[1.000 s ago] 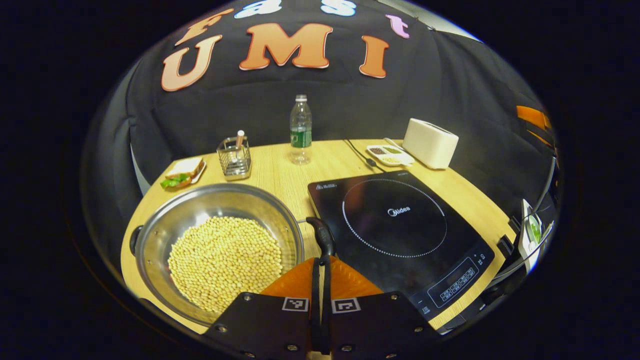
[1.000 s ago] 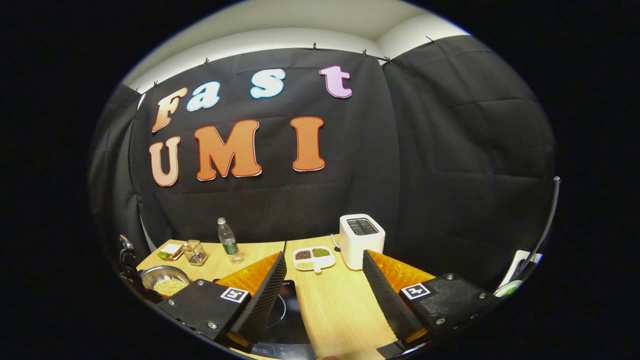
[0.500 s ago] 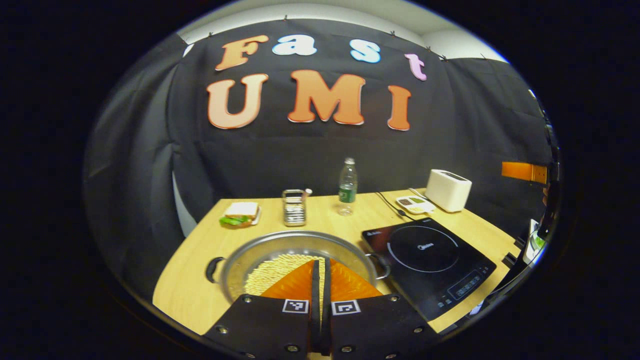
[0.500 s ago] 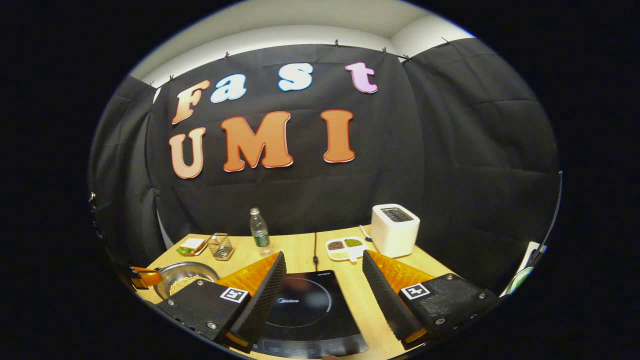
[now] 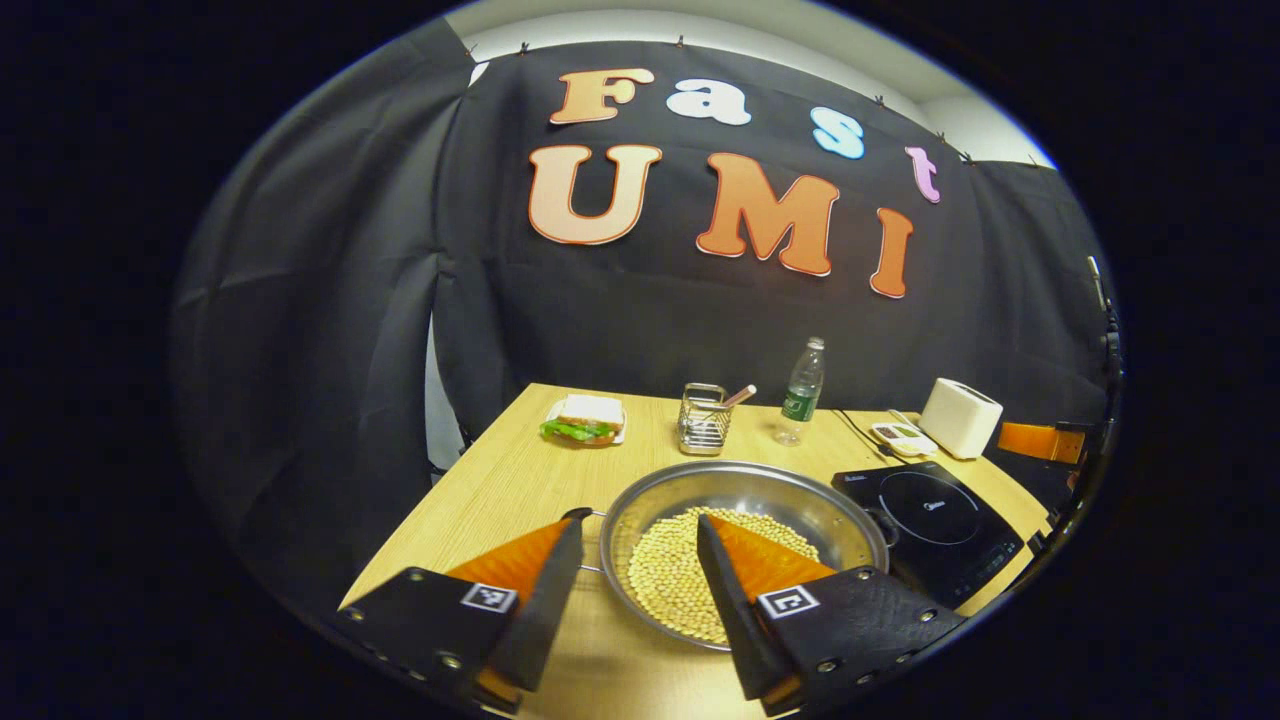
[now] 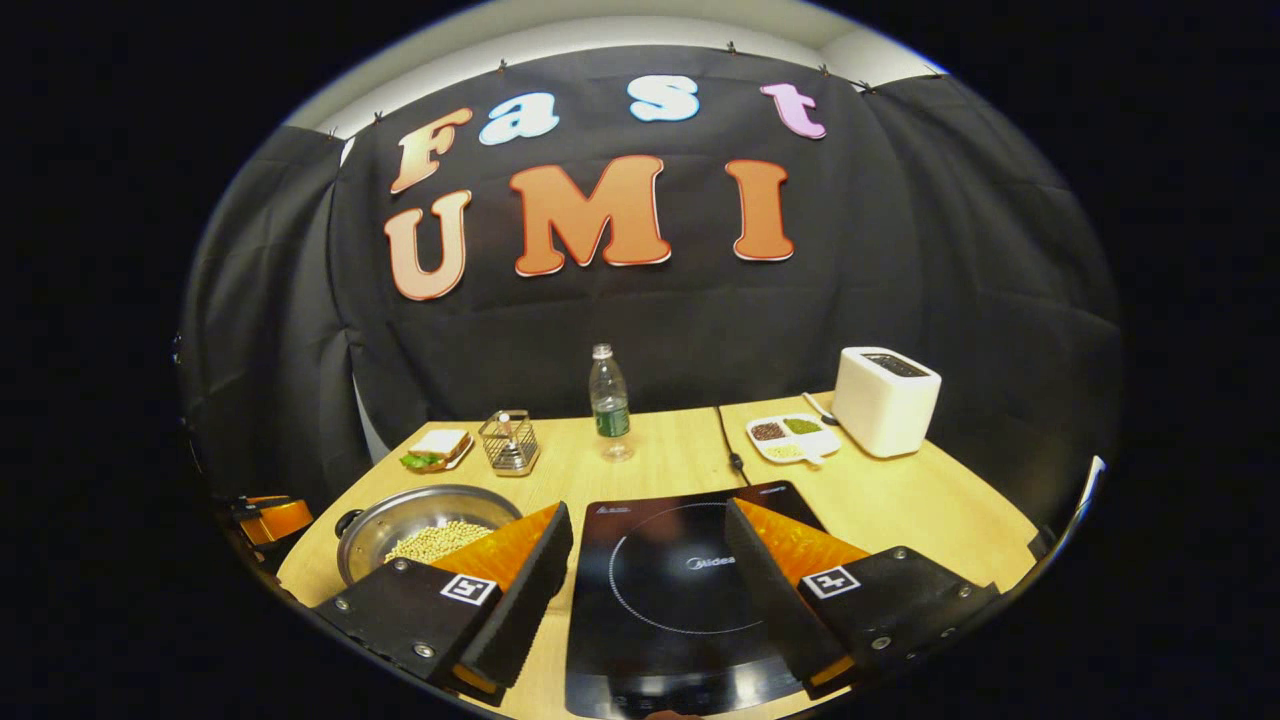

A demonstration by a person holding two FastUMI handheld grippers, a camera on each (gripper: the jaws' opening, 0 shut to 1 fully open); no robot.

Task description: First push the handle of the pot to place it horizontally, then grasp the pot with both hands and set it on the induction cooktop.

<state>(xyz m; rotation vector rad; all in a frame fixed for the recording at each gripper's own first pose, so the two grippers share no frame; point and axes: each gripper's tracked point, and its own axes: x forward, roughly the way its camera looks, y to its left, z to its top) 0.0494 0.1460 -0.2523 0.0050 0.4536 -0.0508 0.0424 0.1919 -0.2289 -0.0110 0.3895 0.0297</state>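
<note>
A steel pot (image 5: 752, 490) filled with yellow beans (image 5: 665, 572) sits on the wooden table, its black side handle (image 5: 884, 524) next to the black induction cooktop (image 5: 930, 515). My left gripper (image 5: 640, 522) is open: one finger hangs left of the pot, the other over the beans, with the pot's near-left rim between them, untouched. In the right gripper view, my right gripper (image 6: 647, 508) is open above the cooktop (image 6: 660, 585). There the pot (image 6: 400, 512) lies to the left with a black handle (image 6: 347, 521), and the left gripper (image 6: 268, 518) beyond it.
Along the back stand a sandwich plate (image 6: 432, 447), a wire holder (image 6: 508, 443), a water bottle (image 6: 607, 405), a sectioned dish (image 6: 790, 438) and a white toaster (image 6: 885, 400). A black cord (image 6: 728, 440) runs from the cooktop to the wall.
My left gripper went from shut to open and swung to the pot's left side. The pot's handles now lie left and right. My right gripper came down over the cooktop.
</note>
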